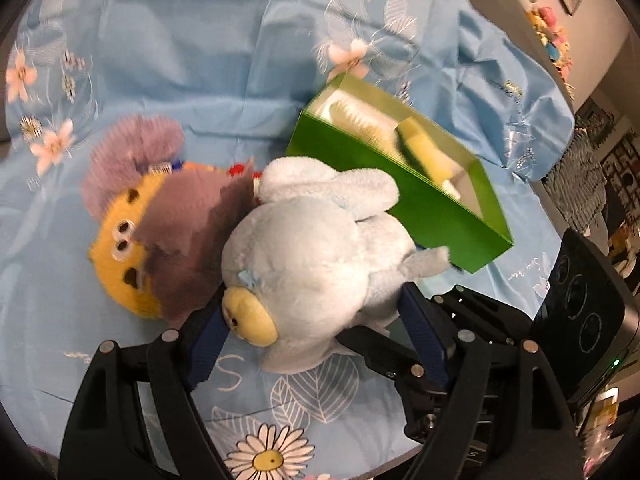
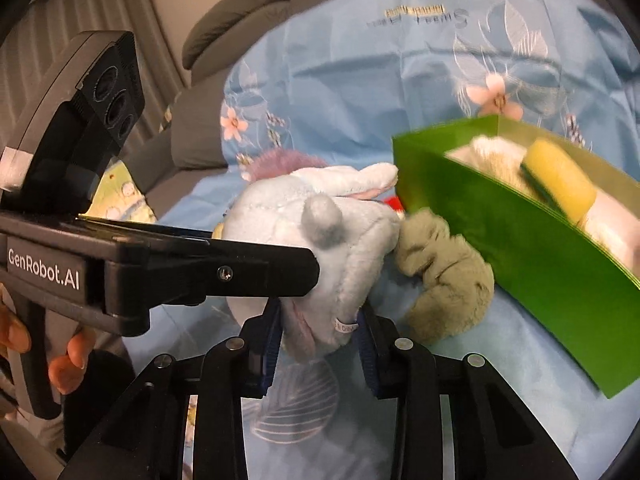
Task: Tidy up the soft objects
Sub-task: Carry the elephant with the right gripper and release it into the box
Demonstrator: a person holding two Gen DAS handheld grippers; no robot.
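Note:
A pale blue plush animal (image 1: 304, 256) lies on the blue floral cloth. My left gripper (image 1: 316, 312) is shut on it, its blue pads pressing the head and body. My right gripper (image 2: 318, 332) is shut on the same plush (image 2: 320, 240) from the other end. A green box (image 1: 404, 184) stands just beyond the plush and holds a yellow sponge (image 1: 424, 148) and white fluffy items; it also shows in the right wrist view (image 2: 520, 248). An orange and purple plush (image 1: 148, 216) lies left of the blue one. An olive fluffy scrunchie (image 2: 448, 280) lies beside the box.
The blue floral cloth (image 1: 180, 60) covers the surface. The left gripper's body (image 2: 120, 264) and the hand holding it fill the left of the right wrist view. A grey sofa (image 2: 248, 12) lies behind. Stuffed toys (image 1: 548, 28) sit far right.

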